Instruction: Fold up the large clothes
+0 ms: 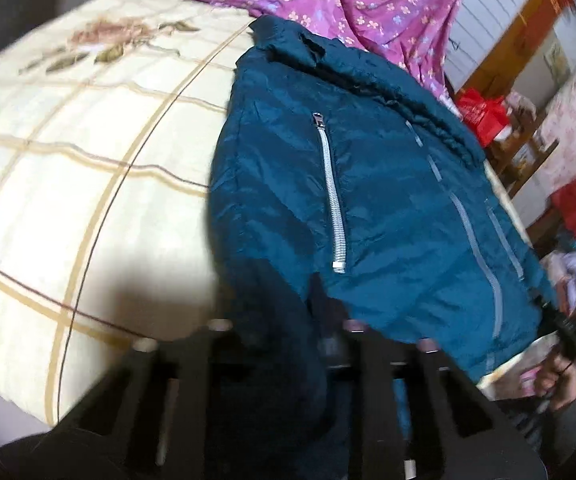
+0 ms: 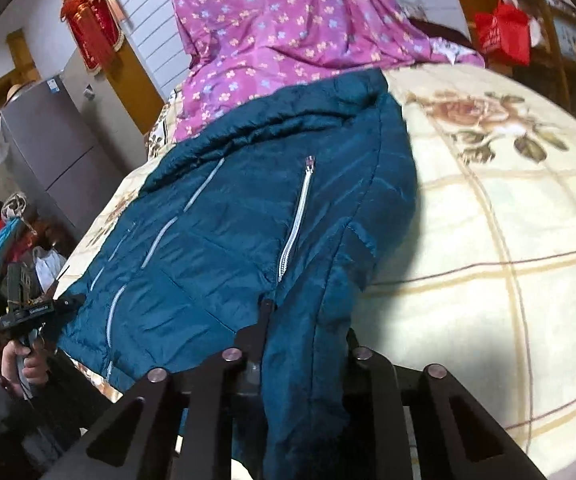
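A cream bedspread (image 1: 88, 168) with rose prints covers the bed. A purple floral cloth (image 2: 280, 32) lies bunched at its far end. The teal jacket (image 1: 367, 208) lies front-up on the bedspread, its collar toward the purple cloth. The left gripper (image 2: 72, 303) pinches the hem at one corner. The right gripper (image 2: 288, 320) pinches the hem at the other.

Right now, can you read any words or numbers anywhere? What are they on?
None can be read.
Red hanging: gold marks, too blurred.
Red bag: pale print, too blurred.
Fridge: blue sticker, too small.
Left tool: white label on its body, too small.
Jacket: no writing shows.
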A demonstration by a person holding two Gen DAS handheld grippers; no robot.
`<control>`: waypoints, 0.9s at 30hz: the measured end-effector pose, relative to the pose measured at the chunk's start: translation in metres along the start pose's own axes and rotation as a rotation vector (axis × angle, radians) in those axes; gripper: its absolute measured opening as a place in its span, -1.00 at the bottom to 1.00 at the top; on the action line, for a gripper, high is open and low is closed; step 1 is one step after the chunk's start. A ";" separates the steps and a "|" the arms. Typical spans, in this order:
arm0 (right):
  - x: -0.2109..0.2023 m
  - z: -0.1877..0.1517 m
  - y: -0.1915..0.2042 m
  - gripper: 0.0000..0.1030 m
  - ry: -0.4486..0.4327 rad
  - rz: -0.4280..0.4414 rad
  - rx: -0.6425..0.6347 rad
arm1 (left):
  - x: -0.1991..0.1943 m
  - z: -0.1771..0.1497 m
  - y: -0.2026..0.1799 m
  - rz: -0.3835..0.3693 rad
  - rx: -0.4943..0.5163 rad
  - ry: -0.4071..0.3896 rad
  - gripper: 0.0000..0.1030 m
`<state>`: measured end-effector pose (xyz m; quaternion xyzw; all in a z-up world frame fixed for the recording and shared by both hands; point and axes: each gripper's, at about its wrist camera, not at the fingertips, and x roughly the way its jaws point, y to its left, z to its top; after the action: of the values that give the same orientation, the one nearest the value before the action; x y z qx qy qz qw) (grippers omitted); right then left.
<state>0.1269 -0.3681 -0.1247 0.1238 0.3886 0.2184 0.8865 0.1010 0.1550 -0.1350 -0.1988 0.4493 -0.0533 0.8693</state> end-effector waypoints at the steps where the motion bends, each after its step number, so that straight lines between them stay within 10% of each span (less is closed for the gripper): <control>1: -0.007 0.000 0.004 -0.70 -0.016 -0.002 -0.004 | -0.007 0.000 0.000 0.002 0.004 -0.006 -0.80; 27: -0.143 -0.074 0.059 -0.77 -0.176 0.069 0.042 | -0.157 -0.069 0.002 -0.058 0.055 -0.110 -0.85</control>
<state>-0.0318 -0.3818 -0.0599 0.1743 0.3092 0.2292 0.9064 -0.0478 0.1788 -0.0522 -0.1902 0.3931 -0.0798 0.8961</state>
